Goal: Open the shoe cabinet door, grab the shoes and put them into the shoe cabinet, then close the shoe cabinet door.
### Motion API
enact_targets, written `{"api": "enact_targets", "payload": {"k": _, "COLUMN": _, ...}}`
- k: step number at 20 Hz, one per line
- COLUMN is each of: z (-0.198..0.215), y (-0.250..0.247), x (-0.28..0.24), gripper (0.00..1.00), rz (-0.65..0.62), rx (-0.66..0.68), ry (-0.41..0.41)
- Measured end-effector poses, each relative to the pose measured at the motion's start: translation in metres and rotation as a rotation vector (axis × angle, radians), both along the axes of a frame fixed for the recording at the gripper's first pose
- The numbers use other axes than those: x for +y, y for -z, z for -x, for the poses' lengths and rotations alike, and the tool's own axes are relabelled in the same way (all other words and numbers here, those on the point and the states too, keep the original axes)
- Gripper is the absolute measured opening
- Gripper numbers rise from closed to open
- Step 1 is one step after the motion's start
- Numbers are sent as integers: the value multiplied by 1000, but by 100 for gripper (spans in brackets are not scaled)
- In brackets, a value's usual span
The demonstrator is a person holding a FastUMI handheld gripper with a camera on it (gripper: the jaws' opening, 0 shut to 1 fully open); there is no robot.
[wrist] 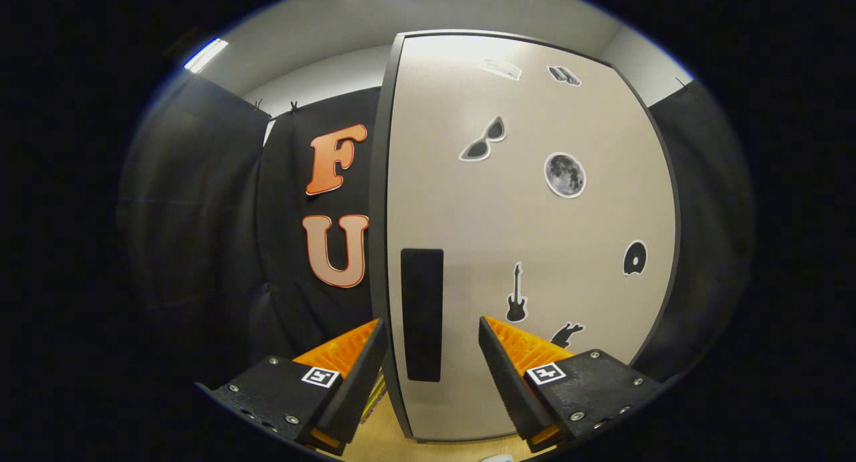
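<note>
We're holding the gripper (431,341) spread, nothing pinched, fingers straddling the door (535,235) edge at its dark handle strip (422,313); contact we can't tell. The door is standing just ahead of us, its edge facing the fingers; open or shut we can't judge, the cabinet inside is hidden. We're reading this as either door step, shoes nowhere visible. Left of the edge there's open room up to the booth cloth (200,248); a strip of floor (388,442) is showing below the fingers.
</note>
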State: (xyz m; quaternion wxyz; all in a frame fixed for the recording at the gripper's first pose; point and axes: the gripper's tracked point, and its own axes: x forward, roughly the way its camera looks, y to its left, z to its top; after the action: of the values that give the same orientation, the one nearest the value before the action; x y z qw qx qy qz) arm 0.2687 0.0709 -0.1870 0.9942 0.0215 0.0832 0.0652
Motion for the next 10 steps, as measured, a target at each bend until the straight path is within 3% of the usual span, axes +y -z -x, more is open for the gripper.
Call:
{"api": "enact_targets", "payload": {"k": 4, "z": -17, "y": 6, "x": 6, "gripper": 70, "rz": 8, "rx": -7, "ry": 23}}
{"api": "enact_targets", "payload": {"k": 8, "z": -19, "y": 10, "x": 7, "gripper": 39, "rz": 33, "rx": 2, "ry": 49}}
{"api": "enact_targets", "payload": {"k": 10, "z": -19, "y": 10, "x": 6, "gripper": 36, "rz": 19, "rx": 13, "ry": 39}}
